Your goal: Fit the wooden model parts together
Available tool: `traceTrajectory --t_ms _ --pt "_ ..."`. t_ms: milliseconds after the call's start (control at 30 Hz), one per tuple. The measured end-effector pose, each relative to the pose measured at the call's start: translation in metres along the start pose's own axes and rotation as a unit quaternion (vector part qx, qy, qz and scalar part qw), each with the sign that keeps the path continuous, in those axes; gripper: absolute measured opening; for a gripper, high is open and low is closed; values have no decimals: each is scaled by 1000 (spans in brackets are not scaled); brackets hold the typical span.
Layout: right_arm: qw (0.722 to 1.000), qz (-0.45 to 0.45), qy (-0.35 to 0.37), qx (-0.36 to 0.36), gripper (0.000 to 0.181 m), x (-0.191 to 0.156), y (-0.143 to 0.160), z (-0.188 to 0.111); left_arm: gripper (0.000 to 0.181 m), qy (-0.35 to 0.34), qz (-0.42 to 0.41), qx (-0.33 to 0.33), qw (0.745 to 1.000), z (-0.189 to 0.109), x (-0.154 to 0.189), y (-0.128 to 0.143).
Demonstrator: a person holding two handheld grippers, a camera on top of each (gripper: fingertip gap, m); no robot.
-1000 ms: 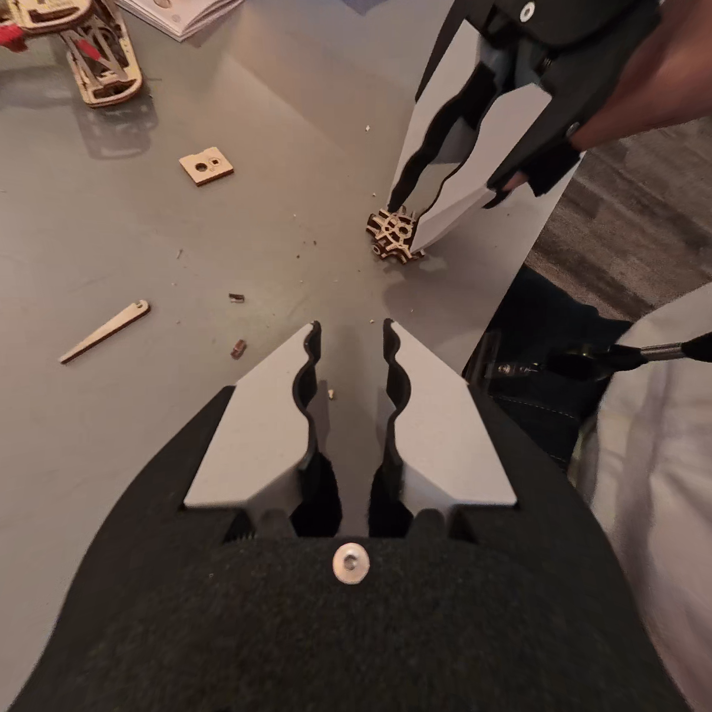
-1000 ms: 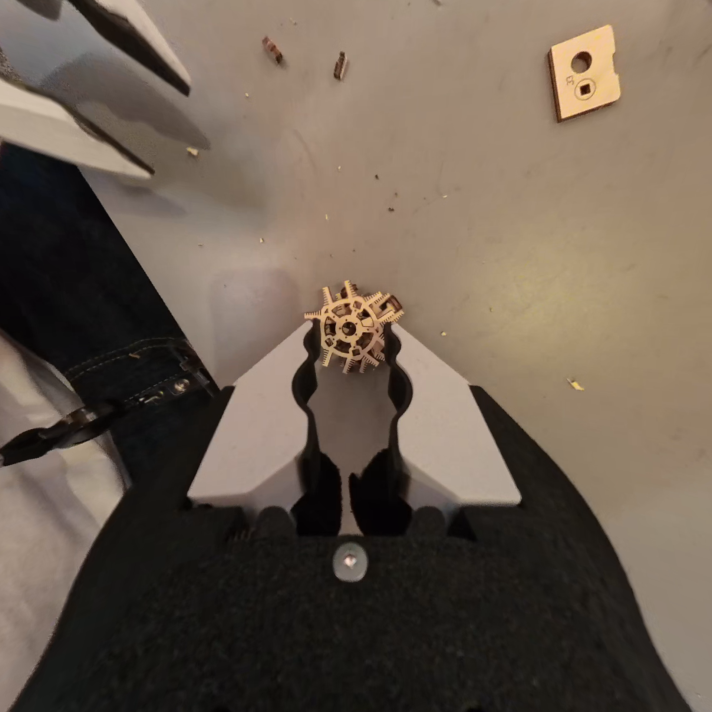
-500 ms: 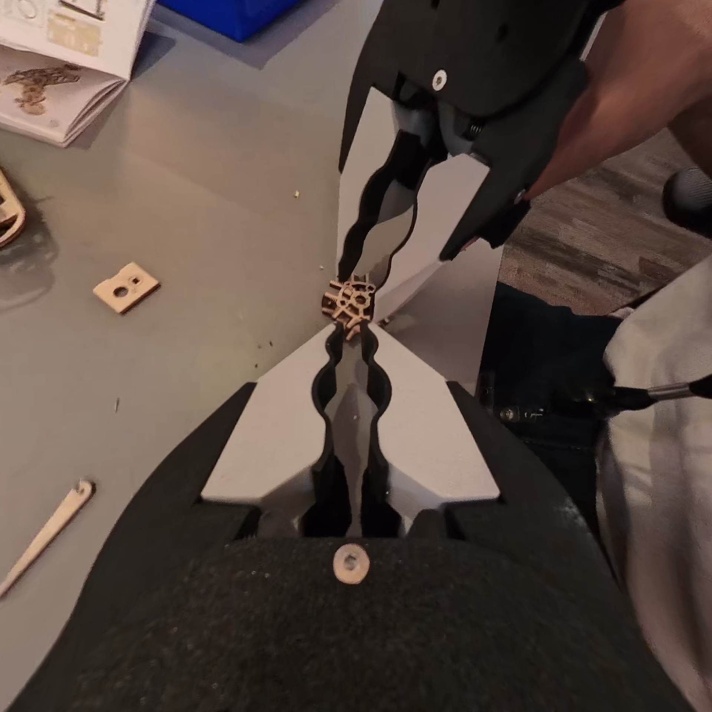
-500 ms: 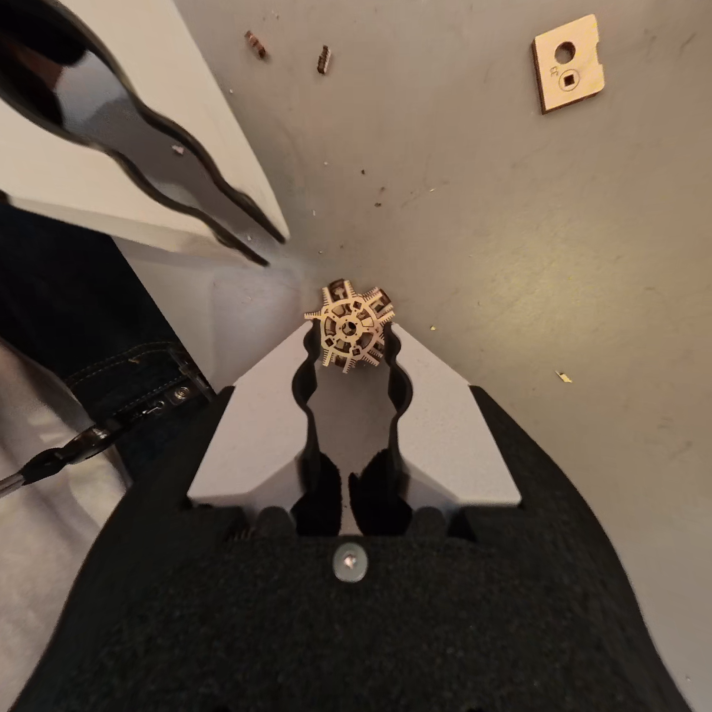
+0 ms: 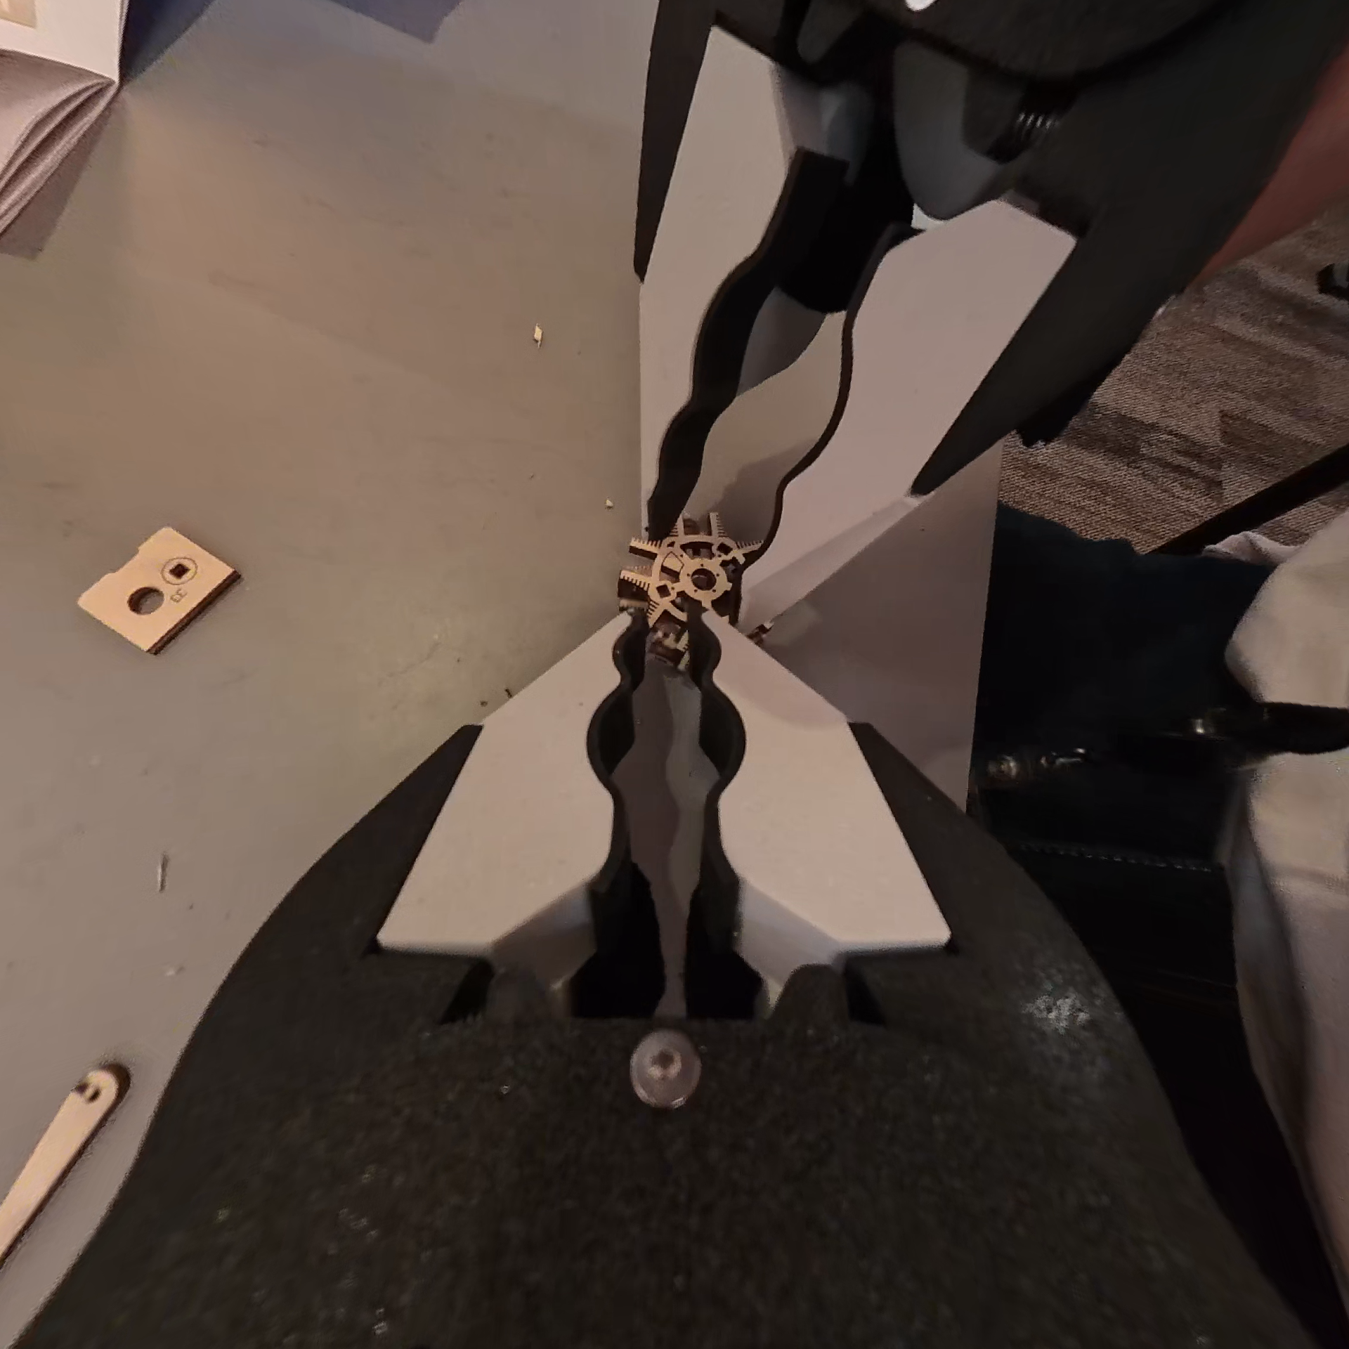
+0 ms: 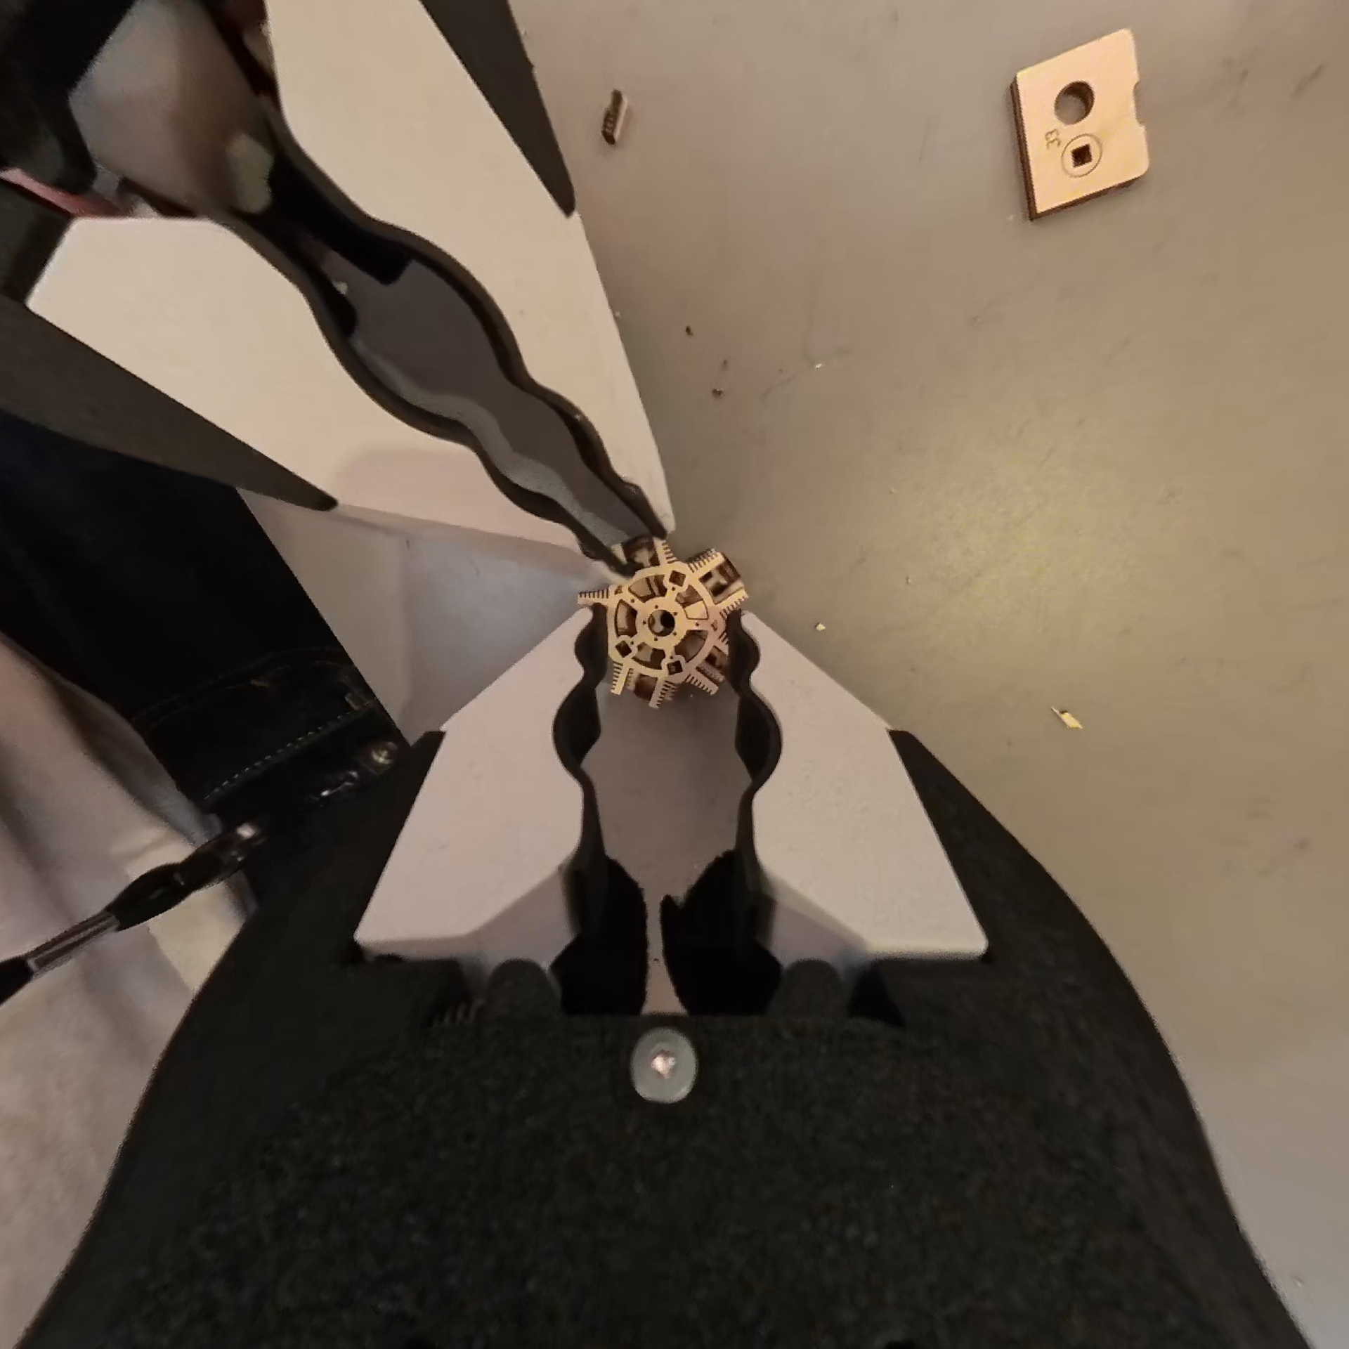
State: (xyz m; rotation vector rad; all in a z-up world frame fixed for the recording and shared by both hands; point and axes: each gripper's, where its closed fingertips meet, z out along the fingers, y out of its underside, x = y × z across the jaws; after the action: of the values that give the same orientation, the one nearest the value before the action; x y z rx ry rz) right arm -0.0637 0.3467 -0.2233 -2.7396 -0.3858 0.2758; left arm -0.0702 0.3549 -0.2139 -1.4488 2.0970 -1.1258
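Clamped between the tips of the right gripper [image 6: 666, 642]: a small wooden gear-like assembly [image 6: 666, 629], toothed spokes radiating from a round hub, held above the grey table [image 6: 1022, 511]. Pinched on the same assembly from the opposite side: the left gripper [image 5: 668, 642], jaws nearly together on one of its lower spokes. Lying flat farther out on the table: a square wooden plate [image 6: 1079, 124] with a round and a square hole, and a slim wooden strip [image 5: 55, 1146]. At the table edge, dark jeans [image 6: 182, 657].

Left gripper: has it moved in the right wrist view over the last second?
Yes. The left gripper has come in from the upper left onto the wooden gear assembly, nearer the square wooden plate.
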Motion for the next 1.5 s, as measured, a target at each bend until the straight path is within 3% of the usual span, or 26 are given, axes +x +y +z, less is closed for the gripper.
traceTrajectory --t_ms 800,1100,1167,1267,1333,1500 --pt "1000 1 -3 6 34 -2 1 0 7 -3 12 -14 1000 9 0 1" --pt "993 15 -11 121 30 3 -4 -36 7 -10 11 -12 1000 9 -1 -3" --pt "989 13 -13 145 24 3 1 -40 7 -10 15 -8 1000 7 0 -5" --pt "982 -7 17 187 0 3 9 -42 5 -20 22 -10 1000 4 -3 -5" --pt "976 -24 48 210 0 5 11 -40 5 -15 16 -8 1000 3 -4 -5" --pt "973 -21 43 227 0 4 13 -30 28 31 11 -5 999 3 6 -2"
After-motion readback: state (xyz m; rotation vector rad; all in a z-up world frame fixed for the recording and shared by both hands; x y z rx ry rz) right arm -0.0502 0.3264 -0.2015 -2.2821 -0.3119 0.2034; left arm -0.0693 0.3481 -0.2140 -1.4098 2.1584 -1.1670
